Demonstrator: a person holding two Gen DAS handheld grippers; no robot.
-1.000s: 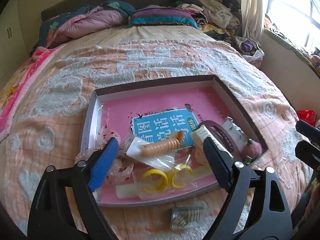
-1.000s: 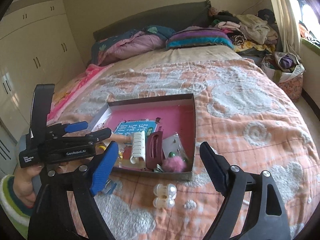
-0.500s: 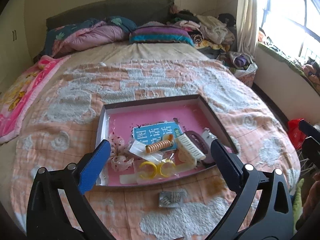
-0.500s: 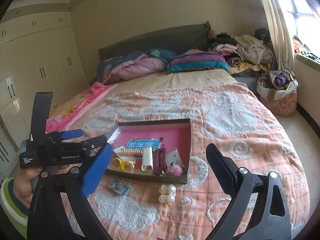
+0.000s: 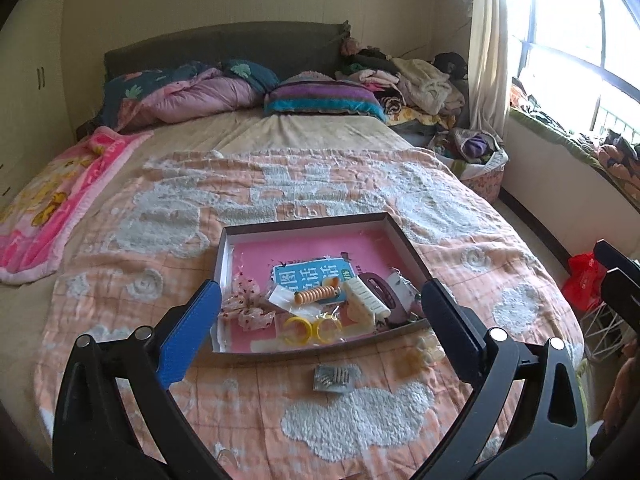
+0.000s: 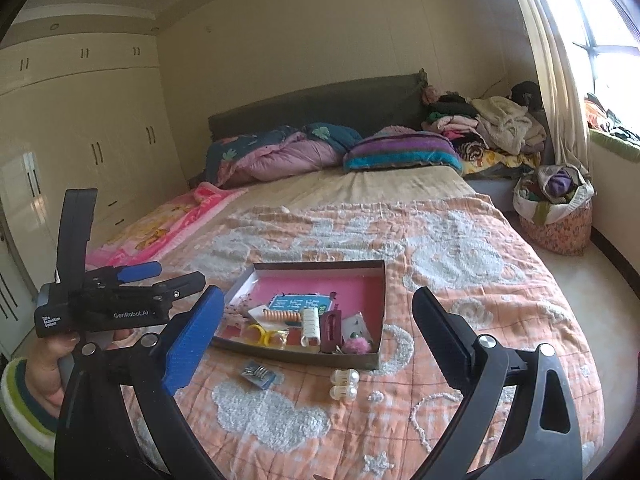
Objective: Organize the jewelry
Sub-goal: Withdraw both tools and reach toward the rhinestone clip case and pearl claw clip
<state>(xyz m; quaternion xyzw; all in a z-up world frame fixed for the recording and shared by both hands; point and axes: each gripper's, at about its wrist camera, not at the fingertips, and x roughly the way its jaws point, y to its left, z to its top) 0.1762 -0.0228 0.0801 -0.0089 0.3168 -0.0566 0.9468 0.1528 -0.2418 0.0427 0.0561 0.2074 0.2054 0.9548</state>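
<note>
Left claw (image 5: 320, 320) was held above the bed with its fingers spread wide apart and gripping nothing; right claw (image 6: 316, 344) likewise stood apart and bare. Between and beyond both lay the shallow box (image 5: 404, 240) with a pink floor, resting on the orange-and-white bedspread (image 5: 248, 200). Inside the box were a blue card (image 5: 310, 270), a coiled orange hair tie (image 5: 318, 293), two yellow rings (image 5: 312, 328), a white hair clip (image 5: 366, 300), a dark maroon clip (image 5: 380, 290) and a sheer bow (image 5: 244, 306). A pink pom-pom (image 6: 356, 345) sat in the box's near corner. Outside the box, on the bedspread just beside its near wall, lay a small packet of hairpins (image 5: 334, 377) and two pearl clips (image 6: 343, 384). The left claw's body (image 6: 120, 300) appeared in the right wrist view, held by a hand (image 6: 44, 376).
</note>
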